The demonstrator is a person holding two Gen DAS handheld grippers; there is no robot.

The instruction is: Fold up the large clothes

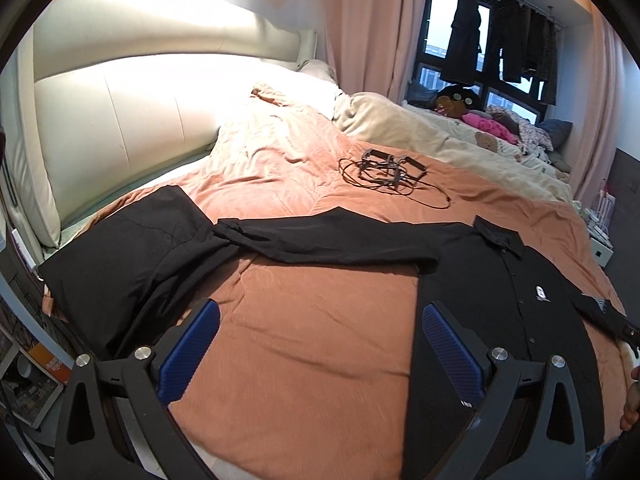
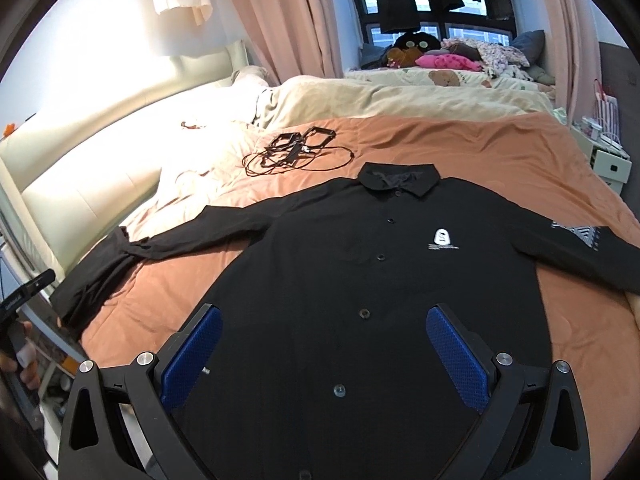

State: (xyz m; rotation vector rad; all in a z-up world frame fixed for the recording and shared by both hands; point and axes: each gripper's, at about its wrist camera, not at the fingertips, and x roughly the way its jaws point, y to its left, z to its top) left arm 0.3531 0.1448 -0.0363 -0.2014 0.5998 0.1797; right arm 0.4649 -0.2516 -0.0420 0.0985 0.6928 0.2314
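The left gripper (image 1: pixel 320 344) has its jaws spread wide and holds nothing; bare orange bedspread (image 1: pixel 320 320) lies between its blue pads (image 1: pixel 188 352). The black shirt (image 1: pixel 500 300) lies flat just off the right jaw, its body running under that jaw's tip, and one long sleeve (image 1: pixel 320 240) stretches across ahead of the jaws to a bunched cuff end off the left jaw. The right gripper (image 2: pixel 324 344) is likewise fully open and empty, positioned over the shirt (image 2: pixel 360 280) body, with the button placket running between its two pads (image 2: pixel 456 356). The collar (image 2: pixel 398 178) lies straight ahead of these jaws, a white chest logo (image 2: pixel 440 238) ahead and right, and both sleeves extend outward to either side. Beyond the collar, a tangle of black cable and frames (image 2: pixel 296 148) rests on the bedspread (image 2: pixel 480 148), with a cream duvet (image 2: pixel 380 98) farther ahead.
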